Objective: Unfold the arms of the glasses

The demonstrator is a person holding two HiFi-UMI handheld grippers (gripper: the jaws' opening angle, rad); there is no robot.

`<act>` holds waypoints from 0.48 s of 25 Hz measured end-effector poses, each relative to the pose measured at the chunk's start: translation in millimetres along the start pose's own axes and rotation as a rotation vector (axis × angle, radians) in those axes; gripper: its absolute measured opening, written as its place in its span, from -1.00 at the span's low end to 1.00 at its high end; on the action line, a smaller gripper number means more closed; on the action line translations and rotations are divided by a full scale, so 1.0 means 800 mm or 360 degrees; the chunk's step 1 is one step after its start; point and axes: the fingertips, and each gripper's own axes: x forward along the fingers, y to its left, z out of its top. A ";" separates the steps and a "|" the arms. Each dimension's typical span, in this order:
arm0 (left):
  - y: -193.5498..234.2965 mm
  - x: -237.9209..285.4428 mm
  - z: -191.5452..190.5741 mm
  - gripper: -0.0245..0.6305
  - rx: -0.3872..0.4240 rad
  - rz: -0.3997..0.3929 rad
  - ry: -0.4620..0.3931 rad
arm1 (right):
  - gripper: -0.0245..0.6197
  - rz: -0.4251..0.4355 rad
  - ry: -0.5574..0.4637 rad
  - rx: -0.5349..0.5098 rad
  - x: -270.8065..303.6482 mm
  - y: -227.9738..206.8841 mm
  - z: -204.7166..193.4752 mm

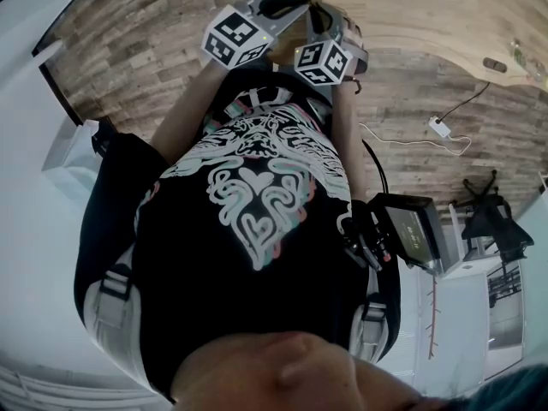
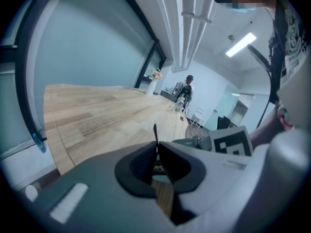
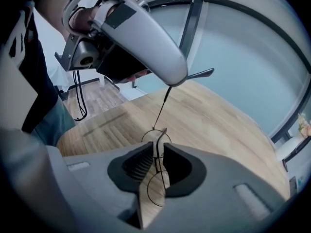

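Thin black wire glasses (image 3: 155, 139) with round lenses hang in the air above a wooden table (image 3: 218, 125). My right gripper (image 3: 157, 152) is shut on the frame near the lenses. One slim arm (image 3: 162, 106) runs up from the frame to my left gripper (image 3: 146, 42), which pinches its tip. In the left gripper view the left gripper (image 2: 157, 149) is shut on that arm (image 2: 155, 134), which sticks up as a black sliver. In the head view both grippers' marker cubes (image 1: 235, 37) (image 1: 324, 61) are raised close together in front of my chest, with the glasses (image 1: 308, 2) between them.
The wooden table (image 2: 97, 115) stretches away beside a glass wall (image 2: 87, 42). A vase of flowers (image 2: 155, 75) and a distant person (image 2: 187, 89) are at its far end. On the floor lie a white charger with cable (image 1: 439, 127) and a dark chair (image 1: 490, 214).
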 end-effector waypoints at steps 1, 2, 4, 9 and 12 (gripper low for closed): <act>-0.001 0.001 0.000 -0.91 0.0000 -0.0001 0.0000 | -0.72 0.0000 0.0005 -0.0009 0.000 0.001 -0.002; -0.003 0.002 0.000 -0.91 0.0000 -0.0002 0.0002 | -0.73 0.0002 0.0010 -0.0017 -0.001 0.001 -0.004; -0.006 0.004 -0.001 -0.91 0.0002 -0.0006 0.0006 | -0.75 0.0006 0.0015 -0.0033 -0.002 0.003 -0.007; -0.003 0.003 0.000 -0.91 0.0008 -0.0002 0.0010 | -0.90 -0.0022 0.0016 -0.0079 -0.002 -0.001 -0.006; -0.002 0.003 -0.001 -0.91 0.0033 0.0005 0.0018 | -0.90 -0.0037 0.0010 -0.0071 -0.004 -0.005 -0.004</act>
